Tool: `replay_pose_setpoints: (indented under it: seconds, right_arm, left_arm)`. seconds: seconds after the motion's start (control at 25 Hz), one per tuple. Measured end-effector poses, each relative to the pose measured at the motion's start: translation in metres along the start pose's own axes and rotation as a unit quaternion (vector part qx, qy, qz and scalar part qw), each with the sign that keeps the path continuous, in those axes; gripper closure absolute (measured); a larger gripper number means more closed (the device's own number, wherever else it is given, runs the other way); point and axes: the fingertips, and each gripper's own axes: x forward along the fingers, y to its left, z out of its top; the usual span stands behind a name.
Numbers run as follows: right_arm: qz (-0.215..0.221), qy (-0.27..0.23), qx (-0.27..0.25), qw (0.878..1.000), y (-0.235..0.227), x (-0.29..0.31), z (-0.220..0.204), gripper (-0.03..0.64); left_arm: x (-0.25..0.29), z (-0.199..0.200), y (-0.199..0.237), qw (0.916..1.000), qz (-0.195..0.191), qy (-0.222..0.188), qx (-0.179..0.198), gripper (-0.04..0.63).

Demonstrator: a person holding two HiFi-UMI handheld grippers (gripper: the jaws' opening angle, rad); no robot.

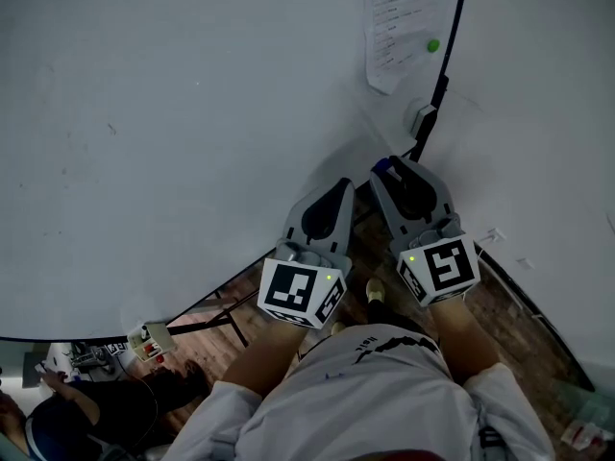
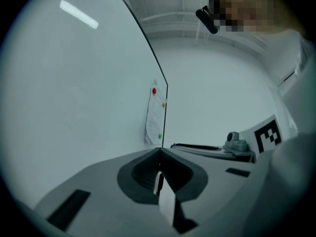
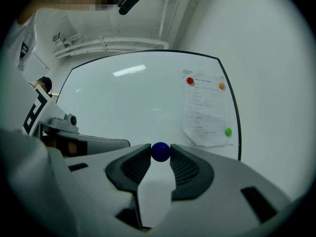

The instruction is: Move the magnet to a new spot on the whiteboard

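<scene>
A small round blue magnet (image 3: 160,151) sits pinched between the tips of my right gripper (image 3: 160,153), held just off the whiteboard (image 3: 128,102). In the head view the right gripper (image 1: 385,169) points at the board's lower right part, with a bit of blue magnet (image 1: 381,165) showing at its tip. My left gripper (image 1: 344,186) hangs beside it, its jaws pressed together with nothing between them. The left gripper view shows the same shut tips (image 2: 159,151) near the whiteboard (image 2: 74,83).
A printed sheet (image 3: 206,112) hangs at the board's right side, pinned by red (image 3: 190,81), orange (image 3: 221,86) and green (image 3: 228,131) magnets. The board's black frame (image 1: 452,36) runs beside it. Below are the board's stand (image 1: 226,310) and a wooden floor (image 1: 500,305).
</scene>
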Motion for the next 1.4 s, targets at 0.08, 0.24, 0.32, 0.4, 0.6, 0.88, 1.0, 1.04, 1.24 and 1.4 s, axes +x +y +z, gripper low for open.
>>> replay_pose_setpoints:
  seconds: [0.08, 0.24, 0.32, 0.4, 0.6, 0.88, 1.0, 1.04, 1.24, 1.4]
  right_arm:
    - [-0.001, -0.001, 0.001, 1.000, -0.013, 0.005, -0.001, 0.489]
    - [-0.004, -0.001, 0.004, 1.000, -0.039, 0.018, -0.003, 0.489]
    - [-0.003, -0.003, 0.004, 1.000, -0.050, 0.025, -0.002, 0.489]
    - [-0.002, -0.007, 0.003, 1.000, -0.061, 0.032, 0.001, 0.489]
    - [-0.002, -0.016, 0.001, 1.000, -0.089, 0.049, 0.005, 0.489]
    - [0.004, -0.026, 0.005, 1.000, -0.113, 0.073, 0.009, 0.489]
    - [0.007, -0.030, 0.004, 1.000, -0.121, 0.082, 0.010, 0.489]
    - [0.008, -0.031, 0.004, 0.999, -0.123, 0.085, 0.011, 0.489]
    - [0.013, -0.036, 0.006, 0.999, -0.131, 0.097, 0.010, 0.489]
    - [0.017, -0.036, 0.006, 0.999, -0.134, 0.105, 0.009, 0.489]
  left_arm:
    - [0.012, -0.001, 0.000, 1.0000, 0.000, 0.000, 0.002, 0.584]
    - [0.036, -0.001, 0.004, 1.0000, 0.004, 0.000, 0.001, 0.584]
    - [0.048, 0.000, 0.006, 1.0000, 0.006, -0.002, 0.002, 0.584]
    - [0.058, 0.001, 0.007, 1.0000, 0.008, -0.004, 0.003, 0.584]
    - [0.080, 0.002, 0.008, 0.9998, 0.015, -0.007, 0.010, 0.583]
    - [0.100, 0.004, 0.016, 0.9994, 0.031, -0.009, 0.016, 0.584]
    - [0.106, 0.004, 0.018, 0.9991, 0.036, -0.008, 0.020, 0.583]
    - [0.107, 0.004, 0.019, 0.9990, 0.038, -0.006, 0.021, 0.584]
    - [0.113, 0.002, 0.022, 0.9986, 0.047, -0.002, 0.023, 0.584]
    - [0.115, 0.002, 0.024, 0.9983, 0.053, -0.001, 0.025, 0.584]
